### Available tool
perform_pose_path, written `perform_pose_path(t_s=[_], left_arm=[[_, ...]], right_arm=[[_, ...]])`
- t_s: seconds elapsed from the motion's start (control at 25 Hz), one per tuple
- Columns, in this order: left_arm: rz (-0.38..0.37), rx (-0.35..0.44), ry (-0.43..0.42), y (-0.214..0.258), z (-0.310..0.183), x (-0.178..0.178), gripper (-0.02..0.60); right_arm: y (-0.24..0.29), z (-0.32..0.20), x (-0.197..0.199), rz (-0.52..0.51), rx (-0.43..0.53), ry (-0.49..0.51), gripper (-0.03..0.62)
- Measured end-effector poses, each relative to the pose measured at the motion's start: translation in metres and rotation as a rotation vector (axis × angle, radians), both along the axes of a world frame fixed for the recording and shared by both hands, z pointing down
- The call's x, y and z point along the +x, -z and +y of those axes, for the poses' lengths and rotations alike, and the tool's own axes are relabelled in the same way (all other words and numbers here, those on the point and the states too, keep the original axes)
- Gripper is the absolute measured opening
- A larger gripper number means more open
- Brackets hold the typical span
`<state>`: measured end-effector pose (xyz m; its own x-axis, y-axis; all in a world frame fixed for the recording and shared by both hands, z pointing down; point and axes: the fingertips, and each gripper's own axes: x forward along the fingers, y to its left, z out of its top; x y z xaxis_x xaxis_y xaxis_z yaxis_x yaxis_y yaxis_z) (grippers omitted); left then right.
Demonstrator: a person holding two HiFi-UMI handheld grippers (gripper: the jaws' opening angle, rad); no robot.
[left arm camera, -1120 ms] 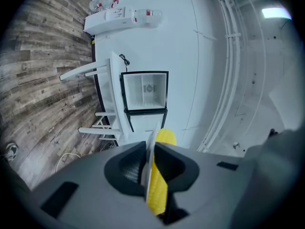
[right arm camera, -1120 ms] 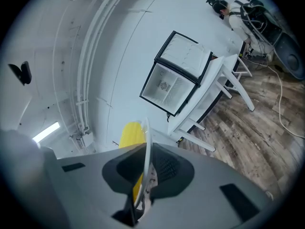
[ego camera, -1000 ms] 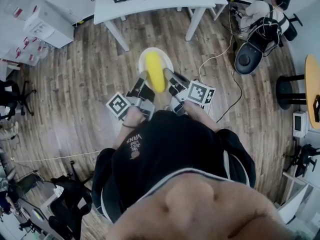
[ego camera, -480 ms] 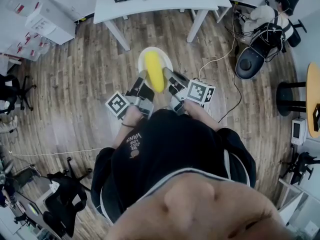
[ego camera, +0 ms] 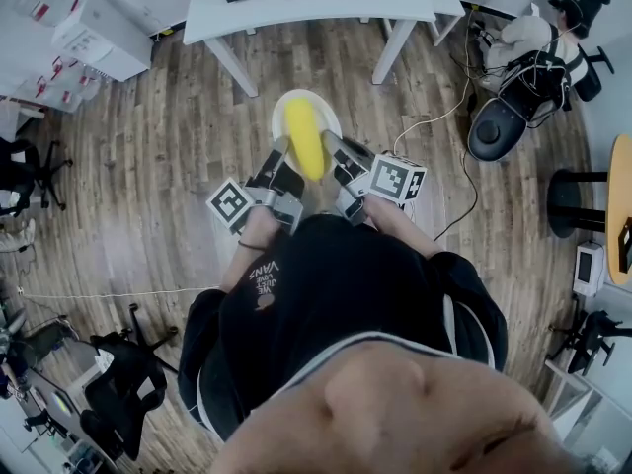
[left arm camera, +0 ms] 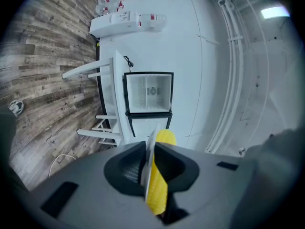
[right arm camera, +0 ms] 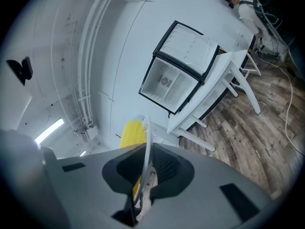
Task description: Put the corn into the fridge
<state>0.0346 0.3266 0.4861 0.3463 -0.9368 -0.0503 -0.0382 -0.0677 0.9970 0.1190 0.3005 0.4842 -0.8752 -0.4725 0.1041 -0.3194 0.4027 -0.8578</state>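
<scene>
A yellow corn cob (ego camera: 304, 138) lies on a white plate (ego camera: 284, 109) held out in front of me over the wood floor. My left gripper (ego camera: 279, 156) is shut on the plate's near-left rim and my right gripper (ego camera: 332, 149) is shut on its near-right rim. In the left gripper view the plate edge (left arm camera: 151, 149) runs between the shut jaws with the corn (left arm camera: 158, 185) beside it. The right gripper view shows the rim (right arm camera: 146, 140) clamped and the corn (right arm camera: 130, 133) behind it. The small black-framed fridge (left arm camera: 148, 92) (right arm camera: 177, 75) stands on the white table ahead, its door open.
The white table (ego camera: 296, 13) with slanted legs stands just beyond the plate. A white cabinet (ego camera: 99, 38) is at the far left. A seated person (ego camera: 538, 42) and a round black stool (ego camera: 499, 121) are at the right, and a cable (ego camera: 434, 117) trails across the floor.
The plate, corn and both grippers have edged slightly toward the white table. Both grips on the plate rim look unchanged.
</scene>
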Motion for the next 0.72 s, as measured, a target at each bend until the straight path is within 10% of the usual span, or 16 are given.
perform_pose_path(t_s=[0.72], left_arm=[[0.012,-0.010,-0.066,0.002,-0.101,-0.045,0.046]], right_arm=[[0.004,-0.096,-0.043,0.010,-0.003,-0.072,0.035]])
